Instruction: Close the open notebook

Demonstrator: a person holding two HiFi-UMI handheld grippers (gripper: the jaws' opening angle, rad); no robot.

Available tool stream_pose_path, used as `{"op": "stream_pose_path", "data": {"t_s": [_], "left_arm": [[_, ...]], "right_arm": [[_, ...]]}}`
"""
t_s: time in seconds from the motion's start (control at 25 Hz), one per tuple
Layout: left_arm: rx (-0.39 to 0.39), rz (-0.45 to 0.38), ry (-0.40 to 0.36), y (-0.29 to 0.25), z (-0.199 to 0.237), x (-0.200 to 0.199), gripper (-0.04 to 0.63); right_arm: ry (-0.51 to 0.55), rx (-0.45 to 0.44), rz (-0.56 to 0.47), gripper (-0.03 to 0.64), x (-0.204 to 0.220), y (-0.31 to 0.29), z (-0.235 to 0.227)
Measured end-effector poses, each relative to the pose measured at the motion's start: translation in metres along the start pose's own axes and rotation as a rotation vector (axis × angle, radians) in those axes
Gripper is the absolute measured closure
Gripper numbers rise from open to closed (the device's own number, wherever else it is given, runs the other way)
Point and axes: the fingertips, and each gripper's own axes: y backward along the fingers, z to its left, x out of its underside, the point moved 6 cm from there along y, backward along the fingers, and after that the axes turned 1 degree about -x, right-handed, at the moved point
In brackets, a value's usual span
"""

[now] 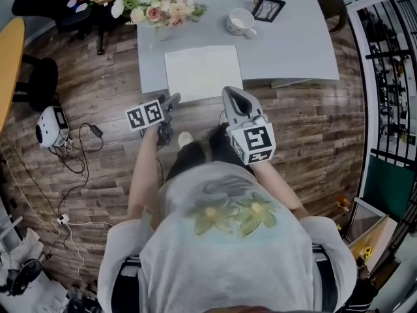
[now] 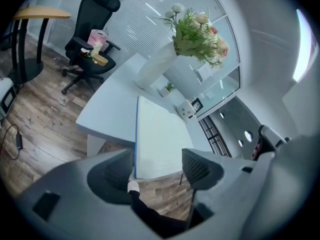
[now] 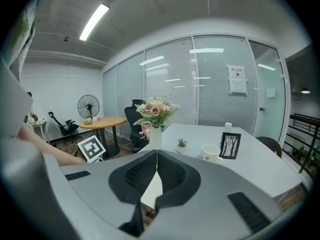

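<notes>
The white rectangular notebook [image 1: 203, 72] lies flat on the grey table [image 1: 293, 44], at its near edge and just ahead of both grippers, touching neither. The left gripper [image 1: 171, 103] hangs off the notebook's near left corner and the right gripper [image 1: 233, 100] off its near right corner, both over the brown wooden floor [image 1: 306, 129]. The notebook's long axis runs across from the left gripper's side to the right gripper's side, slightly skewed to the table edge, its plain white face up. In the left gripper view a thin blue edge runs down one short side; whether it is folded shut I cannot tell. The left gripper's jaws stand wide apart with nothing between them, the notebook's near edge showing beyond the gap. The right gripper's jaws are pressed together, empty. Beyond the notebook stand a white ceramic cup [image 1: 241, 23], a black-framed picture [image 1: 268, 8] and a bunch of pink and white flowers [image 1: 159, 2].
</notes>
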Motion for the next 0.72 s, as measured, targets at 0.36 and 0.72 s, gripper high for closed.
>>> {"op": "stream_pose_path", "data": {"t_s": [0.36,0.72], "left_arm": [[-0.031,0.057,0.082,-0.02,0.02,0.001,0.295],[-0.018,0.099,0.13,-0.033,0.025,0.005,0.298]], "right_arm": [[0.003,-0.013,0.008,0.598,-0.001,-0.006,-0.014],[0.002,-0.039,0.021,0.598,0.0,-0.012,-0.026]]}}
